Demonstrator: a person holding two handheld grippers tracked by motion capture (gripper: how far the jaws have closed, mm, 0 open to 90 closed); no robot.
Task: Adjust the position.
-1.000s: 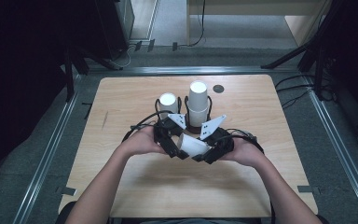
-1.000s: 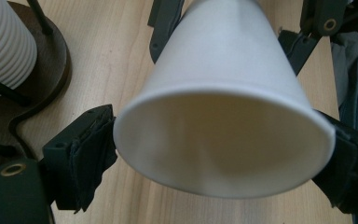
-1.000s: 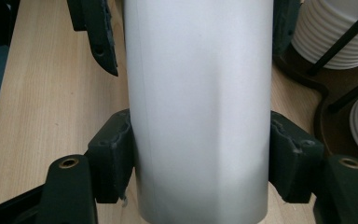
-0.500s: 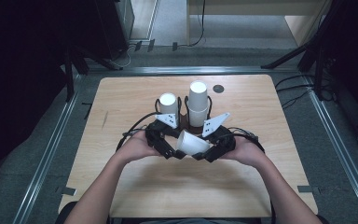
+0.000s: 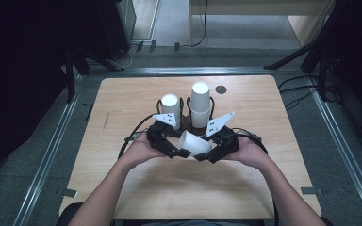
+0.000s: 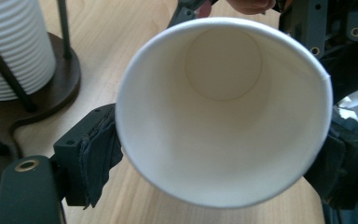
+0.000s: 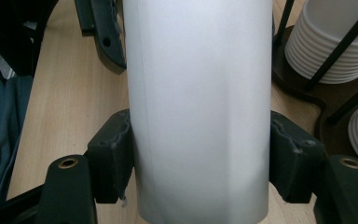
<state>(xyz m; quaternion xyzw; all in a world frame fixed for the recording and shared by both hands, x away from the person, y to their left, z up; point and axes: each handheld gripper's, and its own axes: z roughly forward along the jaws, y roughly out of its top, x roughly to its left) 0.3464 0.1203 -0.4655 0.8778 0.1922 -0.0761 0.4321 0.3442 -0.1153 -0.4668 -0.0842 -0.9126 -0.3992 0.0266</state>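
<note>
No text, label, brand or number can be read anywhere. The paper cup (image 6: 223,112) is plain white inside and out. The stacked cups (image 5: 200,101) at twelve o'clock carry no print either.

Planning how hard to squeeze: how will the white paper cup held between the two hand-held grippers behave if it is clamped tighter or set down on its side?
The white paper cup looks thin-walled and empty, so probably light and easily crushed; its rim already seems slightly out of round. Lying sideways on the wooden table, its tapered round body would likely roll in a curve.
</note>
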